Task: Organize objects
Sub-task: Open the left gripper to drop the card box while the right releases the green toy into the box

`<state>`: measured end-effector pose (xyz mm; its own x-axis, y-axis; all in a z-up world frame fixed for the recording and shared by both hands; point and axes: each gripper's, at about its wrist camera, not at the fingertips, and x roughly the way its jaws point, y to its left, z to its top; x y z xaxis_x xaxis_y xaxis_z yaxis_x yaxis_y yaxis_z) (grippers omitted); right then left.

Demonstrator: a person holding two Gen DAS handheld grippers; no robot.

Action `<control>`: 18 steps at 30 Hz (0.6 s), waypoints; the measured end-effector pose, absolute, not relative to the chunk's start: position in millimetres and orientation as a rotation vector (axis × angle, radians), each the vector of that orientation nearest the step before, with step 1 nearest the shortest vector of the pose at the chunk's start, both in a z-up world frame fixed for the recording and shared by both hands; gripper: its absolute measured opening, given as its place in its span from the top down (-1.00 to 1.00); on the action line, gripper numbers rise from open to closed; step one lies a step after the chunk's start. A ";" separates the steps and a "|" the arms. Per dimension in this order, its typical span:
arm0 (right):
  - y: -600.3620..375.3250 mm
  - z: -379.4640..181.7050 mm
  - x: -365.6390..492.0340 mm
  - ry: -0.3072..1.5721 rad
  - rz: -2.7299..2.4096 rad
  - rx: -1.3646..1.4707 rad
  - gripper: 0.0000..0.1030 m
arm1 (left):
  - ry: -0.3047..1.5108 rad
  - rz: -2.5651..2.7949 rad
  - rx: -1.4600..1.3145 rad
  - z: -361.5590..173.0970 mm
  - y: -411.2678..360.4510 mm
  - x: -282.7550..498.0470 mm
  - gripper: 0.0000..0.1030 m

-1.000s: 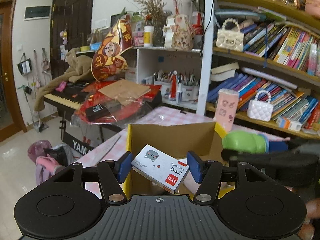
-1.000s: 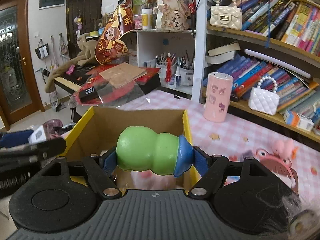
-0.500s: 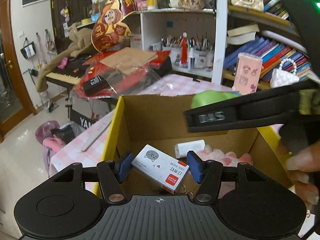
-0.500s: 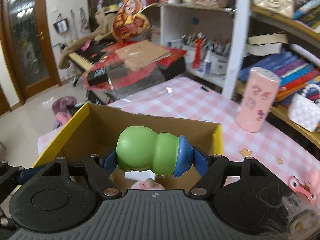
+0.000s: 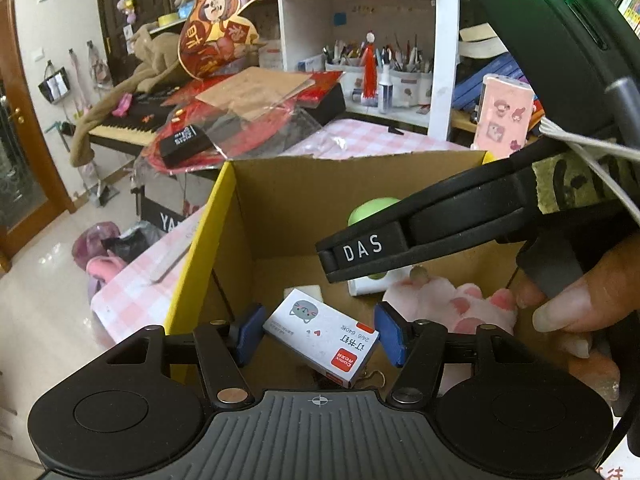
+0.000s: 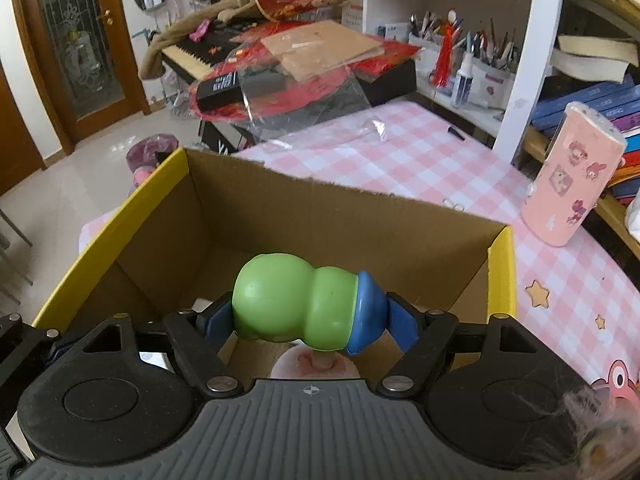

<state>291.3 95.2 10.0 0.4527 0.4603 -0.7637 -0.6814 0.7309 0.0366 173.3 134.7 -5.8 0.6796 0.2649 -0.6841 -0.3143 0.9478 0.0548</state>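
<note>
Pink-checked tabletop (image 6: 420,160) carries an open brown cardboard box (image 6: 320,216) with yellow edges. Left tongs (image 5: 318,334), jaws opening, have the small white staple box (image 5: 322,336) between the pads, inside the cardboard box. Right tongs (image 6: 308,322), jaws opening, span the green-and-blue gourd-shaped toy (image 6: 300,302) above the box interior.

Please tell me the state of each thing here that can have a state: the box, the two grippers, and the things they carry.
Cardboard box: open on top, already holding some items.
Left gripper: jaws opening, staple box between them.
Staple box: tilted, inside the cardboard box.
Right gripper: jaws opening, green toy between them.
Green toy: lying sideways, over the cardboard box.
</note>
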 end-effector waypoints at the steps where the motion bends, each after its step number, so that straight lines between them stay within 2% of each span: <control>1: 94.7 9.8 290.9 0.847 0.720 -0.287 -0.50 | 0.755 0.325 -0.068 -5.4 134.6 173.2 -0.27; 3: 93.2 10.6 290.1 0.845 0.721 -0.278 -0.56 | 0.732 0.332 -0.061 -2.2 133.7 169.3 -0.55; 4: 92.0 11.8 289.2 0.837 0.717 -0.273 -0.59 | 0.718 0.332 -0.059 0.3 133.4 167.6 -0.58; 18: 18.3 71.4 222.6 0.637 0.517 -0.023 -0.64 | 0.554 0.293 -0.092 44.1 143.4 105.2 -0.67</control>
<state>222.6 18.3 71.4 0.6822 0.4539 -0.5733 -0.4679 0.8735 0.1348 105.2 143.4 44.1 0.8100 0.2495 -0.5308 -0.2989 0.9542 -0.0077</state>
